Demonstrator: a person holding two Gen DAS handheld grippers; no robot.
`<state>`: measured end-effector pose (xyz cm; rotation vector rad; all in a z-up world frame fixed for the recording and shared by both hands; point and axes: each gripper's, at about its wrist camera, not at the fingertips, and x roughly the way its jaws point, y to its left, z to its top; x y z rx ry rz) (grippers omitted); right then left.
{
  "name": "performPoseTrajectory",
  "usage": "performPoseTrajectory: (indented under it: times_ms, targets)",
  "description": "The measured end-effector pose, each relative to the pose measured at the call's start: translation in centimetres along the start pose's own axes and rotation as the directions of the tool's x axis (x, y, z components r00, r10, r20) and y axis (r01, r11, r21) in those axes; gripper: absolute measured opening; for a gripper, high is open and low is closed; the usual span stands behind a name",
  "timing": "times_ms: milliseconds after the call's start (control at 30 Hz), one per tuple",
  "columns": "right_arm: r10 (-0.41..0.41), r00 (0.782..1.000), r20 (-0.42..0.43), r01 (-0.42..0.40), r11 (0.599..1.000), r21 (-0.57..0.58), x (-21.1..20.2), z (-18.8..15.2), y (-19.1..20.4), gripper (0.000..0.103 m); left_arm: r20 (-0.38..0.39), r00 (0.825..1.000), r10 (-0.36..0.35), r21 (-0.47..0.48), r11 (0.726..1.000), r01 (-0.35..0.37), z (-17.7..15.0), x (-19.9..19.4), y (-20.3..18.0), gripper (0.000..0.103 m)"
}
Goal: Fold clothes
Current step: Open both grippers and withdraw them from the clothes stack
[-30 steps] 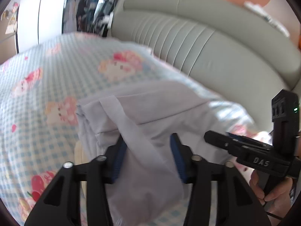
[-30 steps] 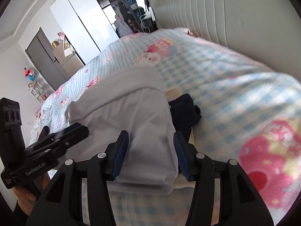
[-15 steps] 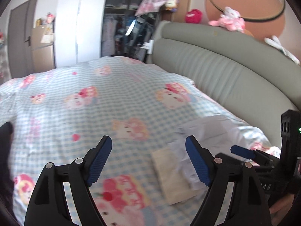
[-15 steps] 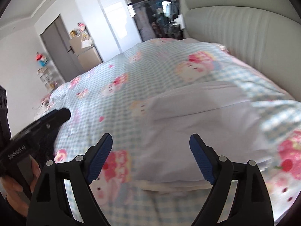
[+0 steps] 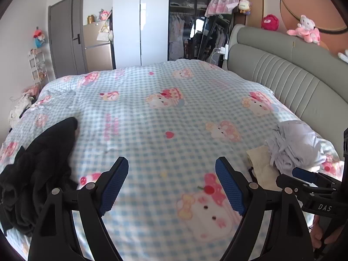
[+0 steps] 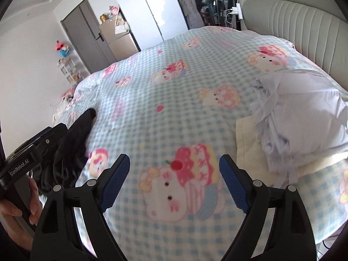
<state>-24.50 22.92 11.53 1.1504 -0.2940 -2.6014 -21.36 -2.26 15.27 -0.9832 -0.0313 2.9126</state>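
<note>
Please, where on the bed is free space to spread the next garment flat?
The wide middle of the checked bedcover is bare, between the black garment on the left and the folded white garment on the cream cloth on the right. Those two sides are crowded.

Padded headboard (image 5: 282, 69), white wardrobe (image 5: 141, 21)

Both claws have let go of the pale folded garment (image 6: 304, 117), their jaws opened wide and empty. The left claw (image 5: 171, 184) and right claw (image 6: 174, 182) now hang over bare checked bedspread (image 5: 152, 130), the garment lying off to the right.
</note>
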Motion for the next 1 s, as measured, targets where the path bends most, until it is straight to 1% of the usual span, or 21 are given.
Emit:
performPoseTrajectory:
  times_ms: [133,233,300,333,400,500,567,633,667,800,867,1000]
  targets:
    - [-0.005,1.000,0.029,0.007,0.998,-0.069,-2.7,-4.1,2.2,0.086,0.018,0.999,0.040,0.006,0.999,-0.040,-4.0,-4.3,1.6,0.084]
    - [0.019,1.000,0.007,-0.019,0.997,-0.074,-4.0,-8.1,3.1,0.086,0.012,0.999,0.035,-0.047,0.998,-0.035,-7.5,-7.0,2.6,0.084]
    - [0.010,1.000,0.000,-0.009,0.998,-0.061,-5.0,-11.8,3.8,0.086,0.000,1.000,0.027,-0.080,0.996,-0.027,-9.9,-8.3,2.9,0.084]
    - [0.019,1.000,-0.007,-0.019,0.998,-0.060,-5.5,-13.5,4.2,0.086,-0.006,1.000,0.023,-0.092,0.995,-0.024,-11.2,-8.9,2.9,0.084]
    - [0.019,1.000,-0.015,-0.020,0.998,-0.066,-6.8,-16.9,4.8,0.086,-0.022,0.999,0.042,-0.120,0.992,-0.044,-14.4,-10.3,2.9,0.084]
    - [0.004,0.999,-0.035,-0.006,0.998,-0.056,-8.4,-21.2,5.2,0.086,-0.047,0.997,0.058,-0.181,0.981,-0.066,-17.9,-11.7,3.0,0.085]
    - [-0.012,0.998,-0.058,0.009,0.999,-0.054,-8.9,-22.4,5.2,0.086,-0.057,0.996,0.064,-0.187,0.980,-0.073,-19.1,-11.8,2.9,0.086]
    - [-0.030,0.998,-0.049,0.026,0.997,-0.072,-9.4,-23.0,5.2,0.086,-0.064,0.996,0.068,-0.169,0.983,-0.078,-20.0,-12.0,2.3,0.086]
    - [-0.040,0.998,-0.045,0.037,0.997,-0.073,-9.6,-22.9,5.1,0.086,-0.067,0.995,0.071,-0.160,0.984,-0.081,-20.5,-12.1,2.0,0.086]
    - [-0.066,0.997,-0.034,0.065,0.997,-0.052,-10.0,-22.1,4.4,0.086,-0.074,0.996,0.043,-0.148,0.988,-0.054,-21.0,-12.3,1.3,0.086]
    - [-0.082,0.996,-0.025,0.080,0.996,-0.045,-10.2,-21.7,4.1,0.086,-0.073,0.996,0.043,-0.136,0.989,-0.052,-21.2,-12.2,0.9,0.086]
    - [-0.082,0.996,-0.018,0.082,0.996,-0.034,-10.5,-21.4,3.7,0.086,-0.081,0.997,0.020,-0.142,0.989,-0.031,-21.4,-12.0,0.3,0.086]
